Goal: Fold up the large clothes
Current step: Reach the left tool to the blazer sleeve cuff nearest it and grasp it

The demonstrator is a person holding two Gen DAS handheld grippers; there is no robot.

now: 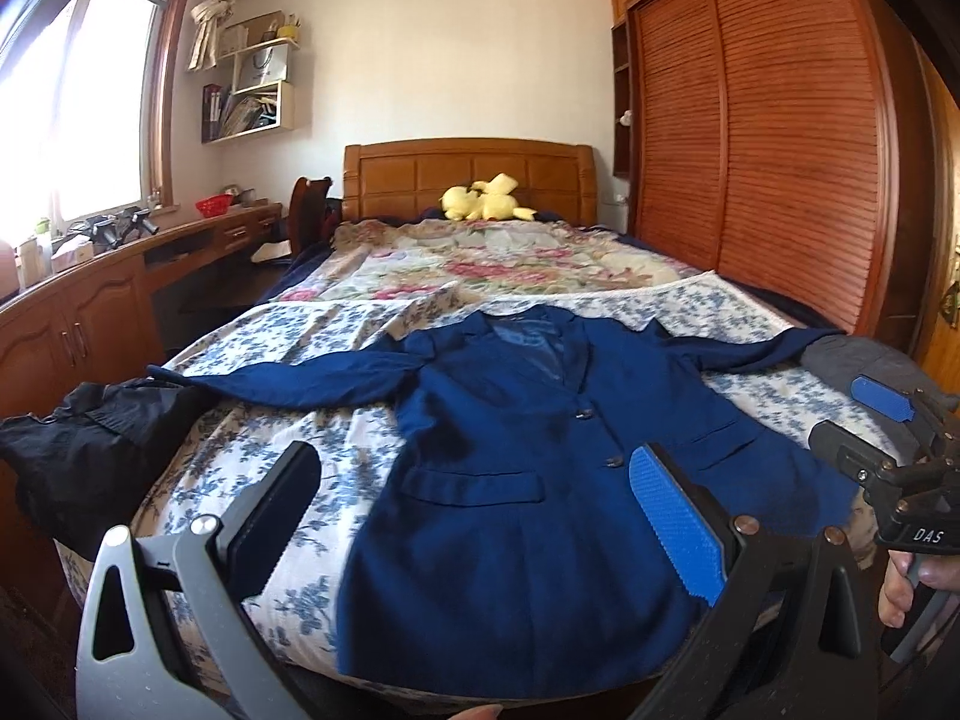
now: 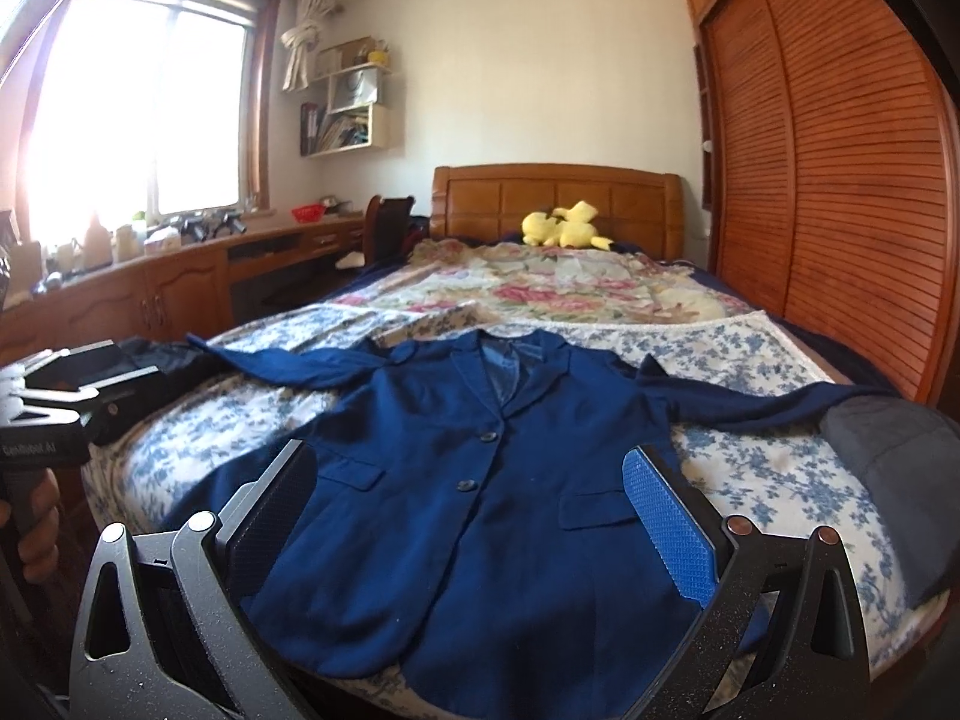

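Note:
A dark blue blazer (image 1: 528, 456) lies flat and face up on the bed, buttoned, collar away from me, both sleeves spread out sideways. It also shows in the right wrist view (image 2: 480, 480). My left gripper (image 1: 474, 480) is open and empty, held above the blazer's lower left front. My right gripper (image 2: 468, 486) is open and empty above the blazer's lower hem; it also shows at the right edge of the left wrist view (image 1: 864, 414).
The bed (image 1: 288, 456) has a blue floral sheet. A black garment (image 1: 90, 450) lies at its left corner and a grey one (image 2: 900, 462) at its right. A yellow plush toy (image 1: 486, 198) sits by the headboard. A wardrobe (image 1: 780, 150) stands right, a desk (image 1: 120, 294) left.

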